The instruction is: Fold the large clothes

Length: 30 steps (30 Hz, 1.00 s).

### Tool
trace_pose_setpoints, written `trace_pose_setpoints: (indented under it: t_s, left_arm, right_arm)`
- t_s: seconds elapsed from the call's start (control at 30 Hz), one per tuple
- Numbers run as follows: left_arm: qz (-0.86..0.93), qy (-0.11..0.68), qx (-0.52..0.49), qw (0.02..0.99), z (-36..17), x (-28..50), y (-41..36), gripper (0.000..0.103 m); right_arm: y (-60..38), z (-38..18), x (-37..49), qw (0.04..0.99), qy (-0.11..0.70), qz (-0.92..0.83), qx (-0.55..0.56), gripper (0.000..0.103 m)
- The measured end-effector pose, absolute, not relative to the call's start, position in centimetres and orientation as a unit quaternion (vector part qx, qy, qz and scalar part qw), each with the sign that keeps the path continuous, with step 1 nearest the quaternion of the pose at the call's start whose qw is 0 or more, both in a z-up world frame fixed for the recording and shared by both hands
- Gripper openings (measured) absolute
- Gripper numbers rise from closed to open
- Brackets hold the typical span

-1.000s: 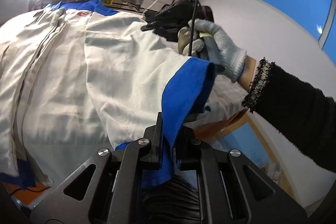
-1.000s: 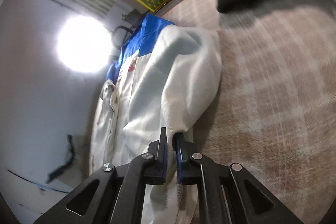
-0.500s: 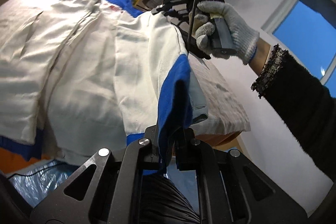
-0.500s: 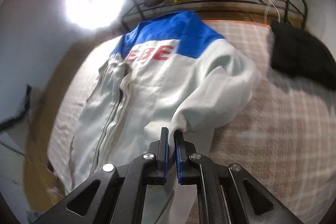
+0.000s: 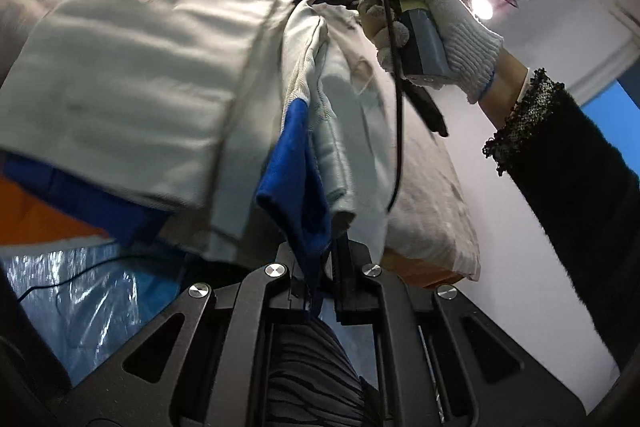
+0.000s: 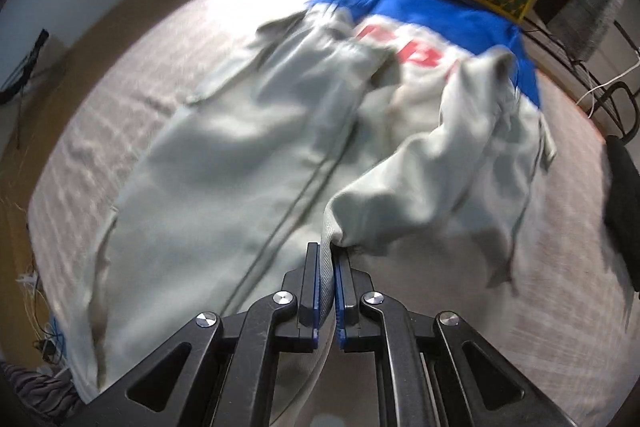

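Across the checked beige bedcover (image 6: 568,227) lies the pale grey zip-front jacket with blue shoulders and red lettering (image 6: 224,163), collar at the far end and hem toward me, so its long axis runs near to far along the zip. A second ago the right side was still spread flat; now I have swept it inward, and the sleeve stands bunched over the right half. My right gripper (image 6: 327,291) is clenched on pale ribbed fabric, and my left gripper (image 5: 326,267) is clamped on the blue-and-grey ribbed edge (image 5: 300,183), hanging just off the near side of the bed. From the left camera I see my gloved right hand (image 5: 436,27) carrying its tool above the jacket. I judge the lengthwise fold is half made.
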<state>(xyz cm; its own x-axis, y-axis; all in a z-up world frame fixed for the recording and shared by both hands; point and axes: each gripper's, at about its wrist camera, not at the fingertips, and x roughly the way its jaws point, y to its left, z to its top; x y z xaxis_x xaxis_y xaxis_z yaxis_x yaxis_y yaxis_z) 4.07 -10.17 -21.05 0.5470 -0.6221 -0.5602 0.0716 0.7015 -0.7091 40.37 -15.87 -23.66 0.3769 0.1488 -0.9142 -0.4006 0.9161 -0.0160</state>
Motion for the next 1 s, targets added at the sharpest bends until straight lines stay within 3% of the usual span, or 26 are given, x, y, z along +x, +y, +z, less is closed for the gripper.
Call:
trace_pose_setpoints:
  t_s: [0.07, 0.17, 0.43, 0.67, 0.7, 0.8, 1.0]
  left_arm:
    - [-0.207, 0.429, -0.324, 0.817, -21.3, 3.9, -10.1, 0.005]
    - [-0.204, 0.439, -0.324, 0.813, -21.6, 3.7, -10.1, 0.005]
    - [-0.206, 0.467, -0.331, 0.793, -21.8, 2.7, -9.7, 0.006]
    - [-0.208, 0.440, -0.281, 0.827, -17.9, 0.2, -8.2, 0.006]
    - [-0.207, 0.434, -0.275, 0.833, -17.3, 0.1, -8.1, 0.012]
    - [-0.202, 0.405, -0.249, 0.856, -15.0, 0.7, -7.7, 0.041]
    - [-0.207, 0.406, -0.196, 0.868, -13.9, 3.7, -8.8, 0.041]
  right_arm:
    - [-15.7, -24.5, 40.3, 0.820, 0.534, 0.168, -0.121, 0.011]
    - [-16.9, -23.6, 39.9, 0.814, 0.536, 0.208, -0.087, 0.031]
    - [-28.0, -17.2, 35.0, 0.836, 0.465, 0.274, 0.094, 0.034]
    - [-35.1, -19.6, 25.0, 0.830, 0.463, 0.270, 0.156, 0.042]
    - [-35.4, -20.3, 23.5, 0.822, 0.468, 0.277, 0.167, 0.047]
    - [-35.4, -22.9, 19.1, 0.802, 0.482, 0.295, 0.193, 0.049]
    - [-33.3, -25.8, 15.0, 0.785, 0.484, 0.324, 0.210, 0.048]
